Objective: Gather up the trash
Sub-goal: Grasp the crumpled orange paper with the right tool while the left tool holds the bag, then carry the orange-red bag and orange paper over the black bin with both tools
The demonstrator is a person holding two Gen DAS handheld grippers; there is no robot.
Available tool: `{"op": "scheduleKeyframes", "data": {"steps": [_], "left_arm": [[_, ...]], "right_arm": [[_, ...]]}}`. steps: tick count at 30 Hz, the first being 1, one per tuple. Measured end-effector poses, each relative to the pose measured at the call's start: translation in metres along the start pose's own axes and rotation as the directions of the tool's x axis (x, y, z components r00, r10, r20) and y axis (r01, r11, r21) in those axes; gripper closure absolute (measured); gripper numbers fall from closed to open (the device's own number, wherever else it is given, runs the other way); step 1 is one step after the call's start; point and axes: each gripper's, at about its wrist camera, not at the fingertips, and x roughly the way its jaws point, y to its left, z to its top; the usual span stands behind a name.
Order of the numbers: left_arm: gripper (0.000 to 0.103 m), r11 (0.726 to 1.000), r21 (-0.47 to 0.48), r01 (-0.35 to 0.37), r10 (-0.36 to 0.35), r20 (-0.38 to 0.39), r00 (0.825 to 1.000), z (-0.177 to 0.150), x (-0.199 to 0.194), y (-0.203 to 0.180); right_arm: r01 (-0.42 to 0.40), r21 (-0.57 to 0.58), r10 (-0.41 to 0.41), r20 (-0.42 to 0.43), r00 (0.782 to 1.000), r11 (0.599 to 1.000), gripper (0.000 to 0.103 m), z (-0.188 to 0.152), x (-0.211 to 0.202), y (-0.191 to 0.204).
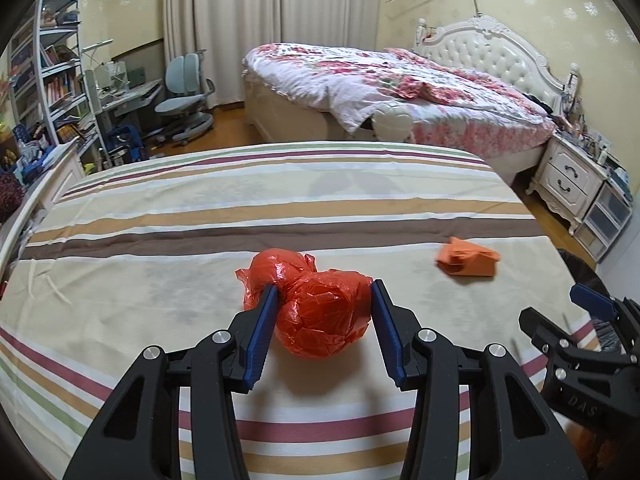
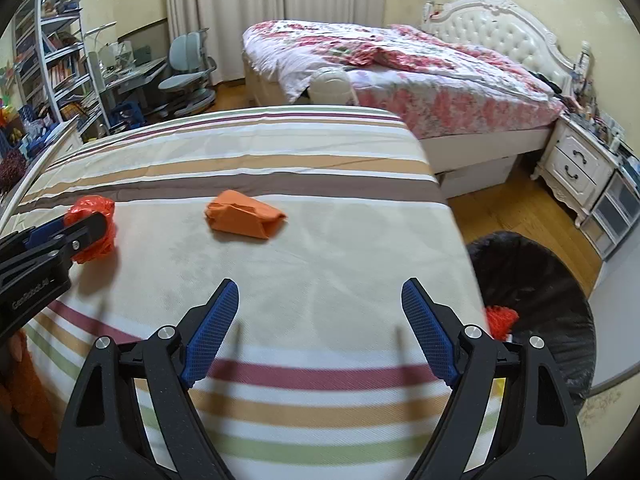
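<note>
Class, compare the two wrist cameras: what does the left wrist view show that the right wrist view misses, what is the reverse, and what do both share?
Only the left wrist view shows the left gripper closed from both sides on the crumpled red plastic bag.

Only the right wrist view shows the right gripper open over bare cloth, and the black-lined round bin.

Both show the folded orange paper wad lying free on the striped bedsheet.

"DAS" is embossed on the right gripper [image 1: 576,316] body; "GenRobot.AI" on the left gripper [image 2: 86,226].

My right claw [image 2: 320,312] is wide open over the stripy bed [image 2: 280,264], the orange paper [image 2: 244,216] lies ahead, and my left claw [image 2: 86,226] squeezes the red bag [image 2: 90,206].
</note>
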Motion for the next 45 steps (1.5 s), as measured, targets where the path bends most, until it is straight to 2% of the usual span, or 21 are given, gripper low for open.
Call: {"op": "scheduleKeyframes", "data": {"steps": [6, 8, 13, 19, 29, 45], "left_arm": [[0.056, 0.999, -0.013, -0.041, 0.041, 0.0, 0.999, -0.001, 0.0, 0.024], [0.056, 0.999, -0.022, -0.047, 0.047, -0.002, 0.999, -0.002, -0.001, 0.031], [0.056, 0.997, -0.044, -0.057, 0.056, -0.014, 0.998, -0.005, 0.0, 0.044], [0.056, 0.997, -0.055, -0.054, 0.053, -0.025, 0.998, -0.008, 0.002, 0.049], [0.056, 0.997, -0.059, -0.047, 0.046, -0.022, 0.999, -0.009, 0.002, 0.052], [0.056, 0.999, -0.038, 0.002, -0.003, -0.011, 1.0, -0.019, -0.013, 0.027]], "right_arm": [[-0.022, -0.026, 0.021, -0.027, 0.999, 0.999, 0.026, 0.019, 0.019, 0.024], [-0.021, -0.037, 0.019, -0.039, 0.999, 0.999, 0.033, 0.024, 0.026, 0.031], [-0.028, -0.051, 0.025, -0.061, 0.998, 0.998, 0.036, 0.033, 0.04, 0.039], [-0.035, -0.059, 0.031, -0.065, 0.997, 0.998, 0.052, 0.035, 0.043, 0.044], [-0.014, -0.074, 0.01, -0.057, 0.998, 0.997, 0.054, 0.028, 0.035, 0.049], [-0.003, -0.054, 0.0, -0.045, 0.999, 0.999, 0.054, -0.008, 0.0, 0.039]]}}
